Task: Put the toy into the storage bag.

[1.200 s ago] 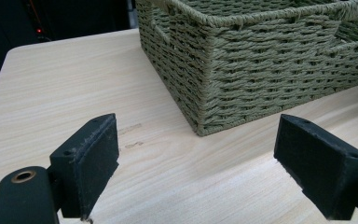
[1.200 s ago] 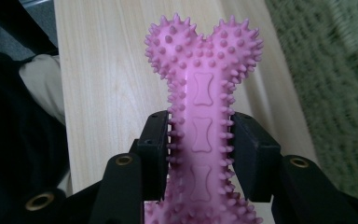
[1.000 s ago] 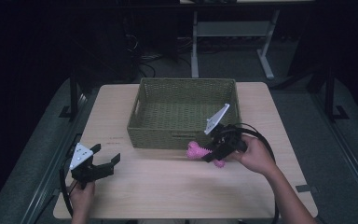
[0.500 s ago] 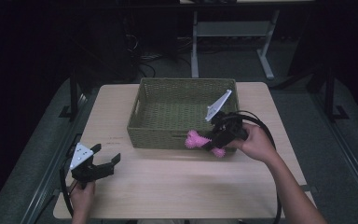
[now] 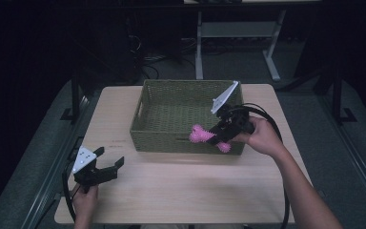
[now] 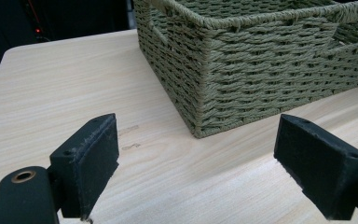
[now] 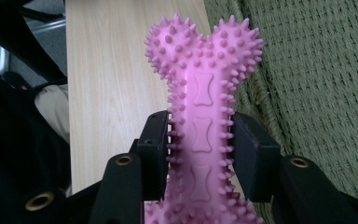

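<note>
Lifted off the worktop since a second ago, the pink spiky bone now rides pinched at its shaft in the right gripper — at the near rim of the green woven basket beyond. Its spikes could catch that rim. Well apart, the left gripper rests spread.

You work at a light wood-grain table with rounded corners. A green woven basket sits directly on it, toward the far edge and near the middle, its near wall well back from your side. The left gripper view shows the basket's corner resting flat on the tabletop, beside two small dark marks in the wood.
</note>
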The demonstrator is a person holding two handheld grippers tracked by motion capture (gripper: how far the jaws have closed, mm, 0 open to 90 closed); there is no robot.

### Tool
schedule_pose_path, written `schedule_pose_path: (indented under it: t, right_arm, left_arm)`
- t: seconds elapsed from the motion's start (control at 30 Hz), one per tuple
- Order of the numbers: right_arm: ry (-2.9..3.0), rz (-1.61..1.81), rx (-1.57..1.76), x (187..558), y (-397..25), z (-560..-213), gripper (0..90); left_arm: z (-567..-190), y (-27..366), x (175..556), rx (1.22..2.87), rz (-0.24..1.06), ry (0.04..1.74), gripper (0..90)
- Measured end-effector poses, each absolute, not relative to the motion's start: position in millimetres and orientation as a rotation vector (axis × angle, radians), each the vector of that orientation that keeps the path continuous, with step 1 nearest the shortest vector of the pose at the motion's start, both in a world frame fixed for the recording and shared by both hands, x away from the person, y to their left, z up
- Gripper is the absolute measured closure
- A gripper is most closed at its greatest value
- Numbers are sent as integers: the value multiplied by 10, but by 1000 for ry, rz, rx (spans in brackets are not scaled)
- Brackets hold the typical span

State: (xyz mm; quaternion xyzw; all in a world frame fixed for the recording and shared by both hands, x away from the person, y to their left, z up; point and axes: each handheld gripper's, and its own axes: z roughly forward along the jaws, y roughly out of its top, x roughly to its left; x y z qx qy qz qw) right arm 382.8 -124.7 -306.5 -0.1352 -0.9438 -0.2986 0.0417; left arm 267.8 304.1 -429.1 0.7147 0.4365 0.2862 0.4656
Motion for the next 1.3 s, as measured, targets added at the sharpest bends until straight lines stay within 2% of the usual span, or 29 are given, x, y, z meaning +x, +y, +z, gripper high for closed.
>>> schedule_pose_path:
  t: [1.3]
  right_arm:
    - [-2902,-876,-437,4254,-1168,-2951,581]
  left_arm:
    - [-4293,3073,2681,1748,698,1077,133]
